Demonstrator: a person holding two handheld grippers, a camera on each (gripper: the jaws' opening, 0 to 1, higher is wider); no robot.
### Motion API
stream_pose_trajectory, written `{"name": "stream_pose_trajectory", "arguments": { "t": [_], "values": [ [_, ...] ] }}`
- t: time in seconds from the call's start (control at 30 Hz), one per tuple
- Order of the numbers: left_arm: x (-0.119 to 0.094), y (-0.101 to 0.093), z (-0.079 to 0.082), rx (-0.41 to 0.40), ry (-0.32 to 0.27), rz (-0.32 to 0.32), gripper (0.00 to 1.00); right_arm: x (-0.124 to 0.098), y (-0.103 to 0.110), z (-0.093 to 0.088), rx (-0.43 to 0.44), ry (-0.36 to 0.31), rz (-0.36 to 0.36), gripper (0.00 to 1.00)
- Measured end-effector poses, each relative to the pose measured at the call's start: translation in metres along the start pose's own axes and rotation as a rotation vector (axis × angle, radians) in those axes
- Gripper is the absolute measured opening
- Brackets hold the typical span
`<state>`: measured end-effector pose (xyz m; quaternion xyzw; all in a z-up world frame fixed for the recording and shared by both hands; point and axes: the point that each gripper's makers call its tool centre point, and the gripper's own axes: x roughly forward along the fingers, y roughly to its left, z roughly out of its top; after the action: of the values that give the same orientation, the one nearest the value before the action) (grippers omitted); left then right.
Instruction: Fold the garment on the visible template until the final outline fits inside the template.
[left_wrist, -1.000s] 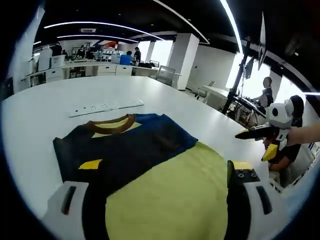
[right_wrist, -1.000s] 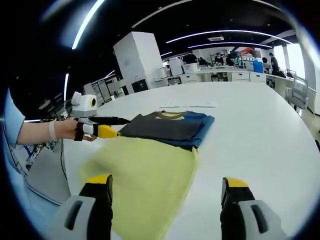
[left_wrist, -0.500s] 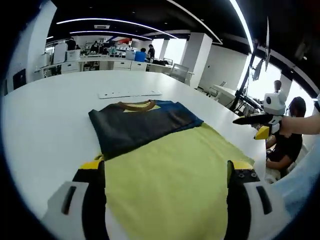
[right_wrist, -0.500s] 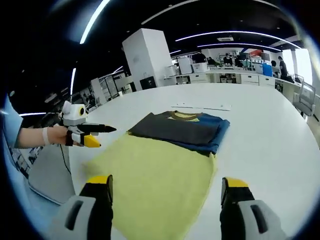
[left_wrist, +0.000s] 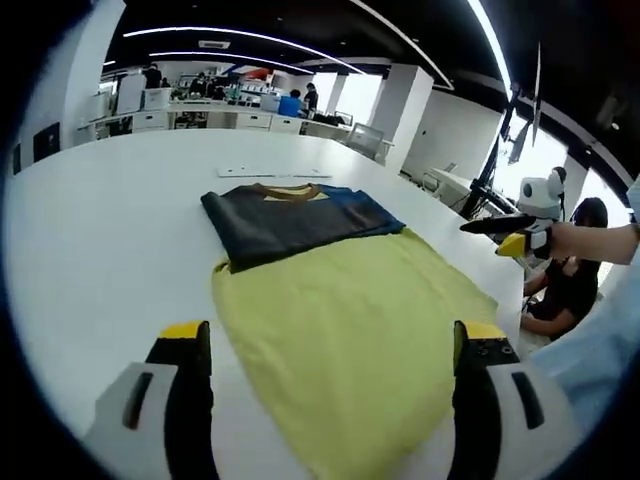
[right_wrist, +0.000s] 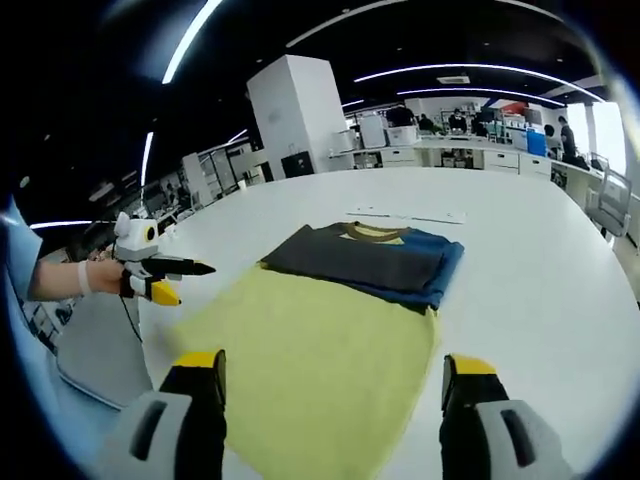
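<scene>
The folded garment (left_wrist: 292, 214), dark grey and blue with a brown collar, lies flat on the white table (left_wrist: 100, 230). Its near edge overlaps the far edge of the yellow-green template sheet (left_wrist: 350, 330). My left gripper (left_wrist: 331, 340) hovers open above the sheet's near end, with nothing between its fingers. In the right gripper view the garment (right_wrist: 365, 258) sits beyond the template sheet (right_wrist: 310, 365), and my right gripper (right_wrist: 332, 368) is open over it. The left gripper (right_wrist: 165, 278) is held by a hand off the sheet's left side. The right gripper (left_wrist: 505, 232) hangs off the sheet's right side.
A long white strip (left_wrist: 270, 171) lies on the table behind the garment. A seated person (left_wrist: 575, 290) is past the table's right edge. Desks, cabinets and people stand far back. A white pillar (right_wrist: 295, 115) rises beyond the table.
Both grippers have drawn back from the garment, the left one moving off its edge. The garment now looks smaller and farther away. Both stay open and the garment keeps its fold.
</scene>
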<state>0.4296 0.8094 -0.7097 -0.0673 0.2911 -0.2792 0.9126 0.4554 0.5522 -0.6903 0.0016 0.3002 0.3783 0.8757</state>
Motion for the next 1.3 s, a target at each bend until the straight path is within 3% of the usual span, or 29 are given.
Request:
{"name": "stream_pose_trajectory", "arguments": {
  "t": [0.3,0.6,0.73,1.13,1.3],
  "values": [
    [-0.017,-0.005,-0.022,-0.048,0.048,-0.032,0.83,-0.014,0.000,-0.028,0.021,0.033,-0.025,0.87],
    [-0.036,-0.008,-0.052,-0.106,0.122,-0.064,0.62,-0.028,0.012,-0.076,0.020,0.128,-0.016,0.72],
    [-0.043,-0.009,-0.064,-0.127,0.145,-0.068,0.58,-0.034,0.011,-0.093,0.060,0.155,-0.027,0.68],
    [-0.054,-0.014,-0.083,-0.149,0.196,-0.079,0.49,-0.046,0.011,-0.108,0.100,0.165,-0.039,0.58],
    [-0.058,-0.015,-0.090,-0.177,0.215,-0.083,0.42,-0.049,0.015,-0.111,0.107,0.171,-0.026,0.48]
  ]
}}
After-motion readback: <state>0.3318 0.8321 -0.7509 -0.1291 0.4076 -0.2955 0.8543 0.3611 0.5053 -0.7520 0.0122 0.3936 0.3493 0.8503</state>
